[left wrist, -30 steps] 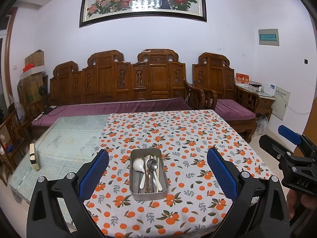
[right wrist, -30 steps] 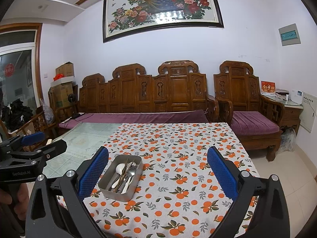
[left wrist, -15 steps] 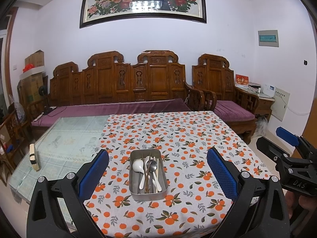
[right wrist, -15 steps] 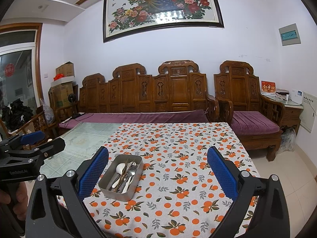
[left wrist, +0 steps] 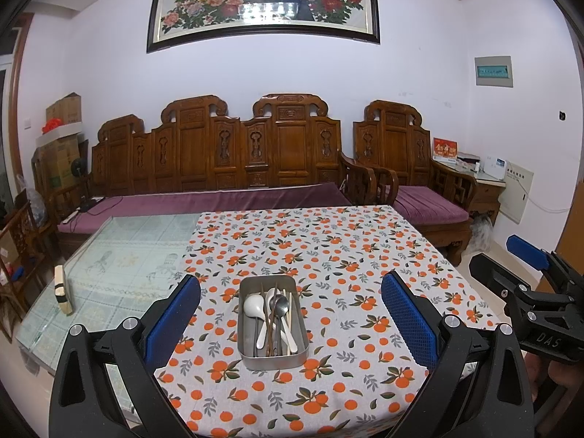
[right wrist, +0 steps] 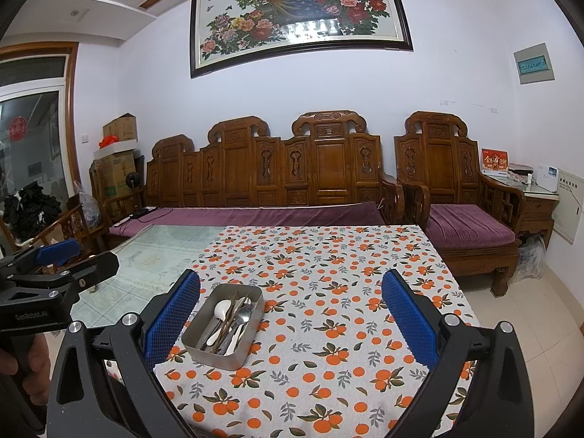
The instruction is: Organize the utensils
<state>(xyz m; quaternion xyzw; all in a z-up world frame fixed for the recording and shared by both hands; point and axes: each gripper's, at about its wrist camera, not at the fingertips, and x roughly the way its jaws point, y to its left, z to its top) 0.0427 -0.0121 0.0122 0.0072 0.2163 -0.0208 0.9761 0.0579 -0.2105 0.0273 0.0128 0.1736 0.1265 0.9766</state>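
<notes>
Left wrist view: "DAS" is readable on the right gripper (left wrist: pixel 525 266) body at the view's right edge, right of the tray; its own jaw state can't be read from this angle. The left gripper (left wrist: pixel 291 314) is spread wide, blue pads (left wrist: pixel 408 319) empty and touching nothing. The metal tray (left wrist: pixel 272 356) sits between the pads on the orange-print tablecloth (left wrist: pixel 328 248), and holds a white spoon (left wrist: pixel 252 308), a metal spoon (left wrist: pixel 281 304), and chopsticks (left wrist: pixel 270 325) (some dark, some pale), all lying lengthwise. A small wooden block with a dark band (left wrist: pixel 62 290) is on the glass tabletop (left wrist: pixel 127 252), well left of the tray; the other camera doesn't show it.

Right wrist view: "GenRobot.AI" is printed on the left gripper (right wrist: pixel 73 255) body, left of the tray. The right gripper (right wrist: pixel 291 314) is wide open, holding nothing. The tray (right wrist: pixel 215 354) sits just beside the left pad (right wrist: pixel 171 319), angled. Only this view shows the hand (right wrist: pixel 22 361) gripping the left handle and the glass door (right wrist: pixel 33 146) far left of the tray.
</notes>
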